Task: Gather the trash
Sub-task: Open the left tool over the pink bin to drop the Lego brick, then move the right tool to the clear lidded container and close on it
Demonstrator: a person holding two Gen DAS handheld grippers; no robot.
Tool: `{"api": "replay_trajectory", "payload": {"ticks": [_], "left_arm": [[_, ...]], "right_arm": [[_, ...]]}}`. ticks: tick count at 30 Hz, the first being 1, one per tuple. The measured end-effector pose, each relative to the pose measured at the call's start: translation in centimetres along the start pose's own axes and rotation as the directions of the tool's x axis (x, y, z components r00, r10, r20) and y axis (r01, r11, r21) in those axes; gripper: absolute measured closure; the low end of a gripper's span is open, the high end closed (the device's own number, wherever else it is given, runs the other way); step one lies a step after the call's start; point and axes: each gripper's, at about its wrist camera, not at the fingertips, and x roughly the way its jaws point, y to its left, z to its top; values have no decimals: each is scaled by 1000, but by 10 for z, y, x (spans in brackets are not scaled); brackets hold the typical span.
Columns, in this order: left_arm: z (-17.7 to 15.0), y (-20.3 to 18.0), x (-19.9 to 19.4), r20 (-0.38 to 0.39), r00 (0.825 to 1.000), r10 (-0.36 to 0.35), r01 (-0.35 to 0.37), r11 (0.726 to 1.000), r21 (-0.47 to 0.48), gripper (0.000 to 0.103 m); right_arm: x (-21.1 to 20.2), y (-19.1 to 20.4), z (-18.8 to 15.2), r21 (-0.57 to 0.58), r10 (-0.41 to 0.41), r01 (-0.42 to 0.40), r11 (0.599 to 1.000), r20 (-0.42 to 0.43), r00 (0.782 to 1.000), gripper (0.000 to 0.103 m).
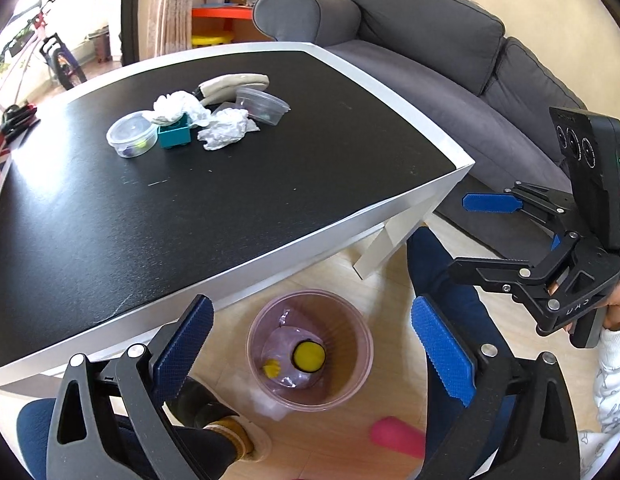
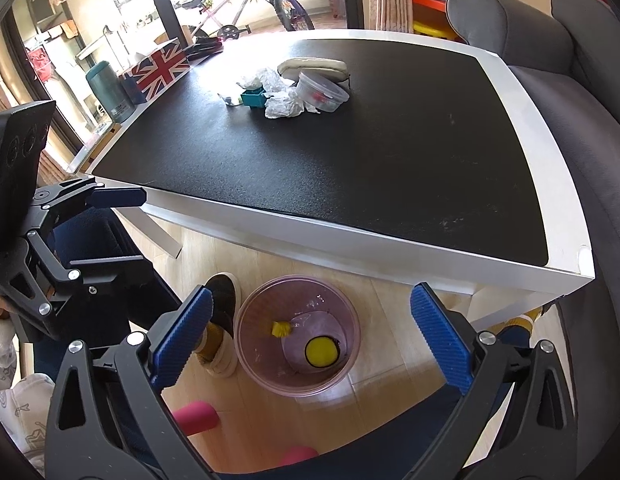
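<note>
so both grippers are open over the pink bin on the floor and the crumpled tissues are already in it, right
Not quite. Both grippers, left gripper and right gripper, are open over the pink bin, but the crumpled tissues are on the black tabletop, as the left wrist view shows.

Black-topped table (image 1: 237, 184) – 2 crumpled tissues (image 1: 225, 128), 2 lidded tubs (image 1: 131, 136), teal block (image 1: 174, 135); pink bin (image 1: 310, 348) on floor

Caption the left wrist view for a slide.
Both grippers open above the bin; crumpled tissues remain on the table.
</note>
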Motion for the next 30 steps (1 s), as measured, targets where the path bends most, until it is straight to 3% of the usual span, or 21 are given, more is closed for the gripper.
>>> {"api": "replay_trajectory", "payload": {"ticks": [15, 30], "left_arm": [[4, 5, -18, 25, 999, 23, -22, 1000, -14, 8], [28, 34, -50, 73, 996, 58, -55, 997, -50, 7]], "right_arm": [[-11, 9, 10, -11, 6, -5, 1000, 17, 1000, 5], [-24, 16, 54, -34, 5, -3, 999, 57, 998, 5]]}}
